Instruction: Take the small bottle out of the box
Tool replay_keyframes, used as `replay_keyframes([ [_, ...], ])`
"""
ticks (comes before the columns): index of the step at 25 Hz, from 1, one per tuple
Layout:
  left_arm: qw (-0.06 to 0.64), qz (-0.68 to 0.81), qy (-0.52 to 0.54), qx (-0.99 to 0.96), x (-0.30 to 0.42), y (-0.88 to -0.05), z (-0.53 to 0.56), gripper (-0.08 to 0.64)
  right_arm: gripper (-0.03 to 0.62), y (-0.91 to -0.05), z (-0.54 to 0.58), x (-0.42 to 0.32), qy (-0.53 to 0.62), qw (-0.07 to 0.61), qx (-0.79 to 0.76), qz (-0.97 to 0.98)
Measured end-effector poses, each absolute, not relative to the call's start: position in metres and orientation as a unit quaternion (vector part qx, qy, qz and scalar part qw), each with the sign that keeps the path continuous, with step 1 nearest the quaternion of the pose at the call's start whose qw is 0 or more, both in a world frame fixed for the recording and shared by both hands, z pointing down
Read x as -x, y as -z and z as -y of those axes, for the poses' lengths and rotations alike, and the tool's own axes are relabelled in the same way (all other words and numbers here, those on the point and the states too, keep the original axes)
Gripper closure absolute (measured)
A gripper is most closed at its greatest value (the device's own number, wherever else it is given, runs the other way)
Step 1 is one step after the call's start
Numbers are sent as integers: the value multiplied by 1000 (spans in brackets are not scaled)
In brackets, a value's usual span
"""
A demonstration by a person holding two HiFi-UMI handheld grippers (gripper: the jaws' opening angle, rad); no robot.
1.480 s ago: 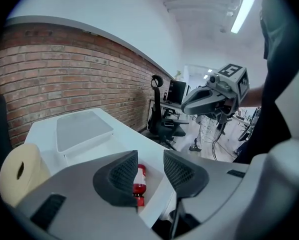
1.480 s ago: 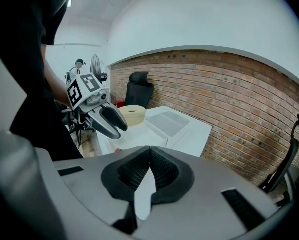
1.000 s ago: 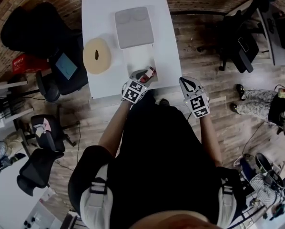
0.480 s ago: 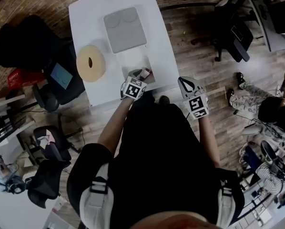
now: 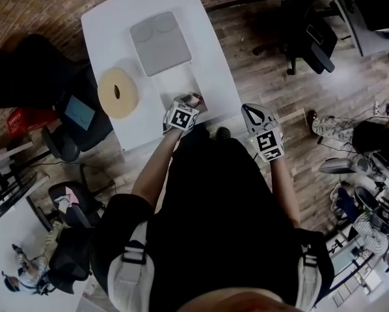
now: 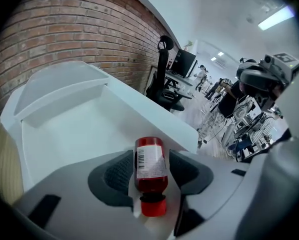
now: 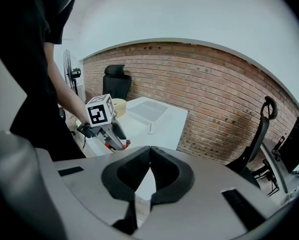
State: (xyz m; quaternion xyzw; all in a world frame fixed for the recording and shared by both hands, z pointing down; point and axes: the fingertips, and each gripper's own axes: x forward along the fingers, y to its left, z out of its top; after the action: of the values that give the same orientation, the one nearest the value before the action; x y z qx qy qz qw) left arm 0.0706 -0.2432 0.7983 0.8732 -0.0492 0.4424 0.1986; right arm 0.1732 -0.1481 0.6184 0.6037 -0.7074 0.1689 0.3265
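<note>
— What had just changed when we stopped on this moment?
— The left gripper (image 6: 150,156) had just been letting its jaws out. We found them standing wide, with the small bottle (image 6: 151,179) lying between the pads, red cap towards the camera. There was a sliver of gap on at least one side, so we judged the squeeze was off.
— And where did we place the bottle?
— On a white surface at the near end of the open box (image 5: 160,43), close to the front edge of the table (image 5: 107,31). We could not tell whether that was bare tabletop or the box's folded-out flap. It was not in the grey recessed part.
— Compared with a second before?
— In the head view the red of the bottle sat at the gripper's tips then too, in much the same spot. We read this as a set-down rather than a carry.
— The right gripper (image 7: 149,156)?
— Jaws pressed together on nothing, held off beyond the table's corner.
— What did that mean for the job?
— We reckoned the bottle was out. What remained was backing the left gripper away without setting it rolling.
</note>
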Motion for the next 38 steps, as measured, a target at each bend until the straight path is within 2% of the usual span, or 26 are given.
replay_keyframes([
  [38,216,59,-466,-856,-73,-815,246,334,594,-629,153,-166,-175,339,-586,715],
])
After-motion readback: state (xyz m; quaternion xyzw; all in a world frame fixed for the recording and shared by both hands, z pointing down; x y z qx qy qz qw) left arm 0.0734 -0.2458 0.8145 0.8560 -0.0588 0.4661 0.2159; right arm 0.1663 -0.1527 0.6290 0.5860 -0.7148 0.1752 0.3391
